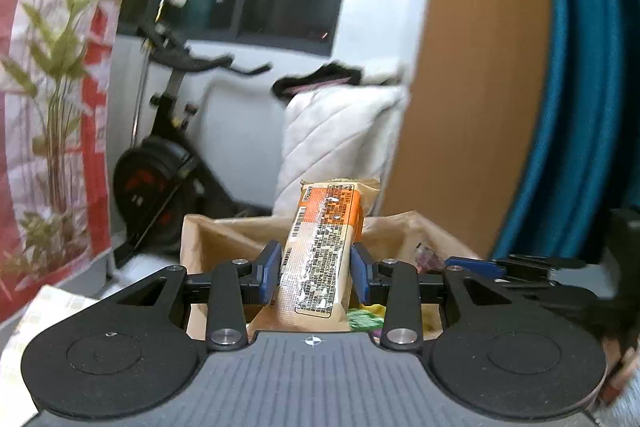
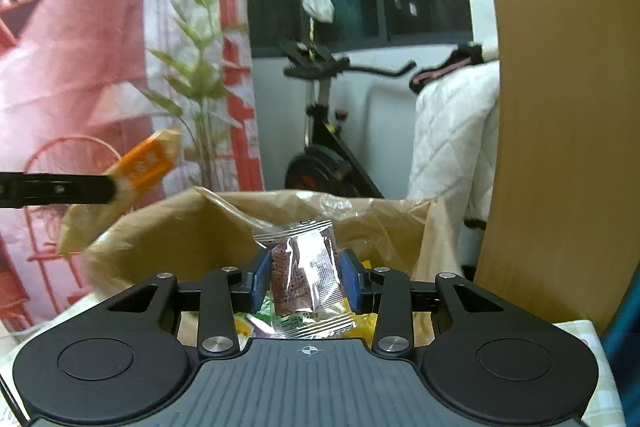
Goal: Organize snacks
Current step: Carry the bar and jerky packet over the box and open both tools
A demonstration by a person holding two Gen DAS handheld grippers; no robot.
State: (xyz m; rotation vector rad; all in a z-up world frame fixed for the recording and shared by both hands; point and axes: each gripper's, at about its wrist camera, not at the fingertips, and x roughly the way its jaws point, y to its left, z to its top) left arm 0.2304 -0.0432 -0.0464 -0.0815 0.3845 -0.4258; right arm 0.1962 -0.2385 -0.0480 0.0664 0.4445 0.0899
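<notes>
My left gripper [image 1: 316,269] is shut on an orange and tan snack bar [image 1: 320,255], held upright above an open brown paper bag [image 1: 208,239]. My right gripper [image 2: 306,279] is shut on a small clear packet with a dark brown snack [image 2: 306,277], held over the same brown bag [image 2: 180,227]. The bag holds several colourful snack packets [image 2: 248,327]. In the right wrist view the left gripper's finger [image 2: 56,189] and its orange bar [image 2: 136,171] show at the left, above the bag's rim. In the left wrist view the right gripper's blue pads [image 1: 476,263] show at the right.
An exercise bike [image 1: 168,163] stands behind the bag by a white wall under a dark window. A white quilted cover [image 1: 340,131] lies to its right. A tall tan panel [image 1: 472,67] and blue fabric [image 1: 580,67] rise at the right. A red patterned curtain [image 2: 80,67] hangs at the left.
</notes>
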